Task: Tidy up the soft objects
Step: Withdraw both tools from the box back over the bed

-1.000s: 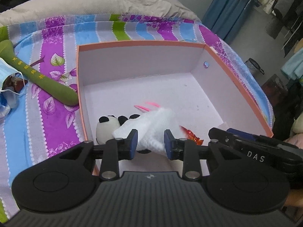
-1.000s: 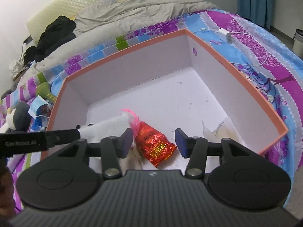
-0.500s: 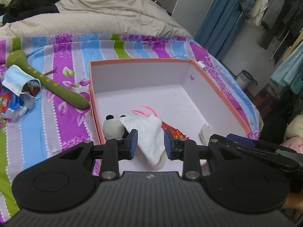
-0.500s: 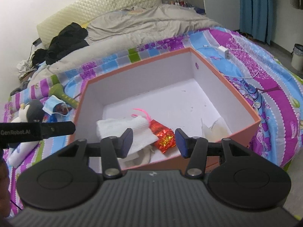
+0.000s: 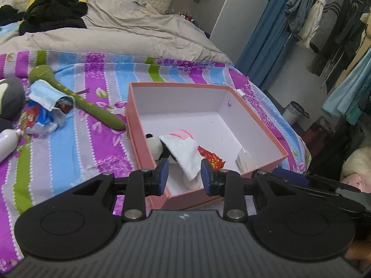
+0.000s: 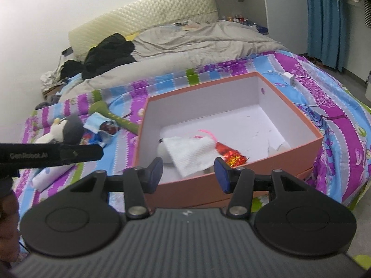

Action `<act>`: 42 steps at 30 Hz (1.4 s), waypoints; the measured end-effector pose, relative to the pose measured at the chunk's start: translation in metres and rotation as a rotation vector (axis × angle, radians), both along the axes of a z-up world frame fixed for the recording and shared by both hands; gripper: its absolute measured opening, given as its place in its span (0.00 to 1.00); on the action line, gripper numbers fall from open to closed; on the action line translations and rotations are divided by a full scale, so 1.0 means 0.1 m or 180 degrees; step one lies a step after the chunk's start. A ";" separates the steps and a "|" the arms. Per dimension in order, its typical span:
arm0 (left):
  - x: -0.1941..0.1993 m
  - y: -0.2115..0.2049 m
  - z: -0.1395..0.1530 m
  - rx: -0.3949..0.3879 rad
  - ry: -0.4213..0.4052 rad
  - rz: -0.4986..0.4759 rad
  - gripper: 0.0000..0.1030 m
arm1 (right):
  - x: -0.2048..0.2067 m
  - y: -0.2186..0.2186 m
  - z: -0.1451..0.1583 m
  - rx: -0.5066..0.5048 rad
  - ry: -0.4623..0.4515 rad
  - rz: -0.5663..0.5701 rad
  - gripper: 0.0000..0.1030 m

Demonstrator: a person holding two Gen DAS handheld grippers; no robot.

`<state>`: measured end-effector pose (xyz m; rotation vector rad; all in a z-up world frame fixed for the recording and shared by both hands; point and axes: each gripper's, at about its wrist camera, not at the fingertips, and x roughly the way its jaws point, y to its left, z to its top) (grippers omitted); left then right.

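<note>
A pink-orange box (image 5: 139,143) (image 6: 255,178) lies open on the striped bed. In it lie a white cloth (image 5: 185,155) (image 6: 192,150), a panda plush (image 5: 155,144) half under the cloth, a red shiny packet (image 5: 212,158) (image 6: 230,153) and a pale item (image 5: 243,158) at the near right corner. My left gripper (image 5: 183,173) is open and empty, above the box's near edge. My right gripper (image 6: 187,169) is open and empty, before the box's near wall.
On the bedspread left of the box lie a green plush stick (image 5: 92,108) (image 6: 116,118), a blue face mask (image 5: 46,95) (image 6: 97,122), a grey-white plush (image 6: 67,129) and a white bottle (image 5: 7,143). A charger and cable (image 6: 289,78) lie beyond the box. A grey duvet (image 5: 116,34) covers the bed's far half.
Both grippers have drawn back and up from the box, leaving the cloth and red packet inside. Both stay open.
</note>
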<state>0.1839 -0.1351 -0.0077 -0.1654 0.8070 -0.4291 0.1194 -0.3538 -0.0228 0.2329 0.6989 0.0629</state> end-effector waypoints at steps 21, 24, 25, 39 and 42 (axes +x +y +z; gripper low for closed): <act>-0.98 1.12 -0.10 -0.0024 -0.0199 0.0751 0.47 | -0.43 0.83 -0.08 0.0101 -0.0181 0.0621 0.50; -1.03 1.22 -0.18 -0.0026 -0.0183 0.0793 0.47 | -0.44 0.96 -0.13 0.0083 -0.0147 0.0675 0.50; -1.05 1.26 -0.19 -0.0021 -0.0170 0.0811 0.47 | -0.45 0.99 -0.13 0.0089 -0.0149 0.0684 0.50; -1.41 1.68 -0.29 0.0008 -0.0217 0.1154 0.47 | -0.56 1.32 -0.16 0.0180 -0.0184 0.0955 0.50; -1.42 1.70 -0.31 0.0023 -0.0268 0.1165 0.47 | -0.53 1.36 -0.17 0.0175 -0.0202 0.0986 0.50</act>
